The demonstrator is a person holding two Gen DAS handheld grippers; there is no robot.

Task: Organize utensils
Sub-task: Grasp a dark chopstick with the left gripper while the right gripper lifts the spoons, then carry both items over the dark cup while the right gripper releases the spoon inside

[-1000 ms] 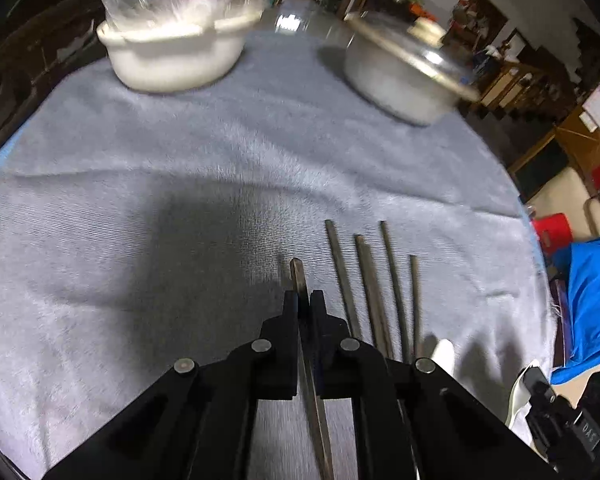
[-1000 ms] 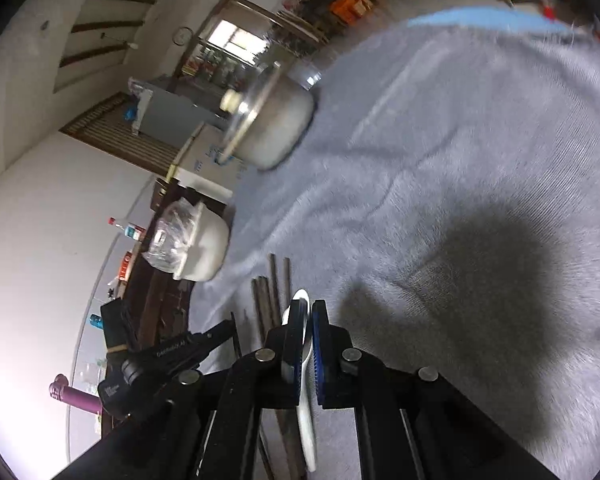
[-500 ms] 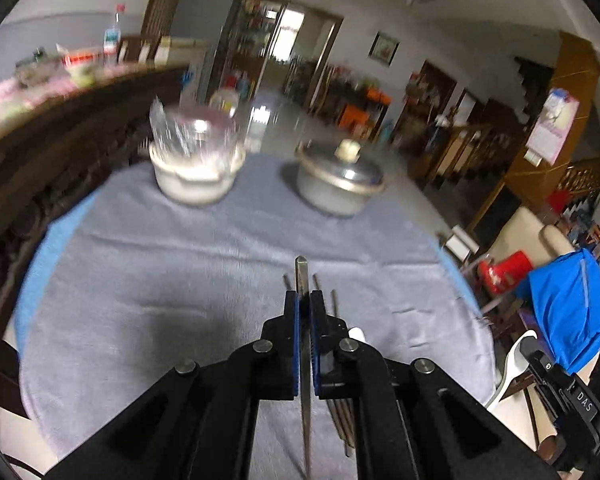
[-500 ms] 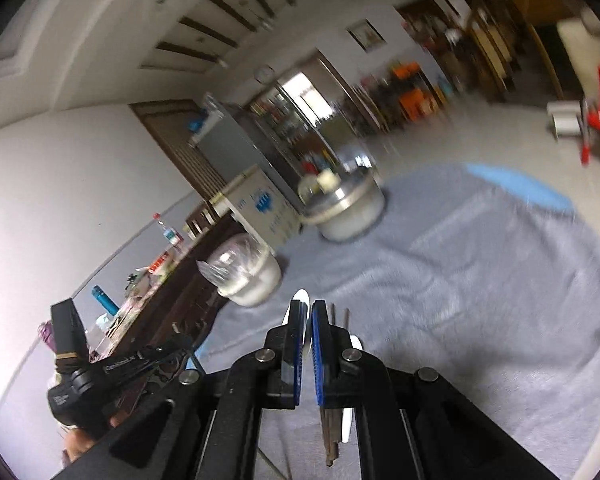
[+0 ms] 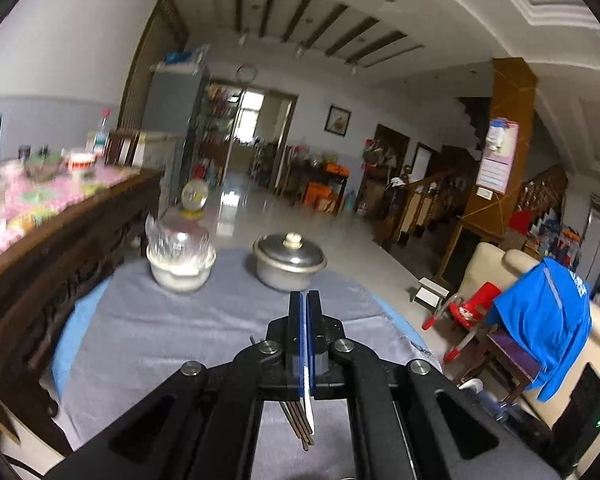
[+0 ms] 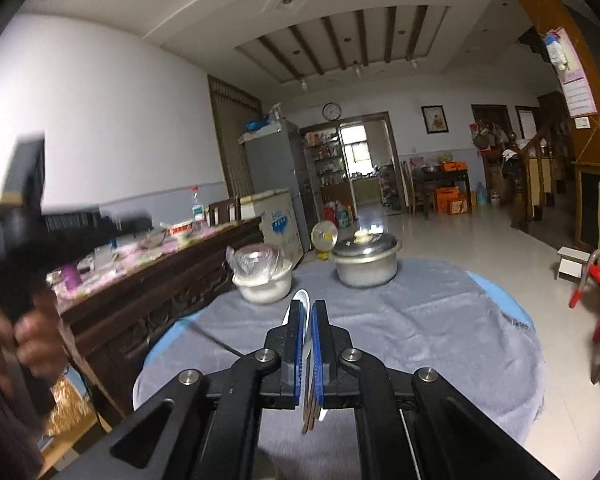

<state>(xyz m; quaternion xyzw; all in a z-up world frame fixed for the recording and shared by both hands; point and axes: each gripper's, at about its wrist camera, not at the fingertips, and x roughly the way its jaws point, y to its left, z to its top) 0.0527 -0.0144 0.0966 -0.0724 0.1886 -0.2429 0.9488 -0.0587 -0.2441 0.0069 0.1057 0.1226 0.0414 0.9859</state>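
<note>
Both grippers are raised above the round table with the grey cloth. My left gripper is shut; no chopstick sticks out past its tips, and whether it still grips one I cannot tell. Several dark chopsticks and a white spoon show on the cloth under it. My right gripper is shut on a white spoon whose bowl rises between the pads. Chopstick ends lie on the cloth below it. The left gripper's body shows blurred at the left of the right wrist view.
A white bowl under plastic wrap and a lidded metal pot stand at the far side of the table. A dark wooden sideboard runs along the left. A chair with a blue shirt is at the right.
Both grippers have lifted and tilted up from the cloth to face the room. The chopstick tip seen past the left fingertips no longer shows.
</note>
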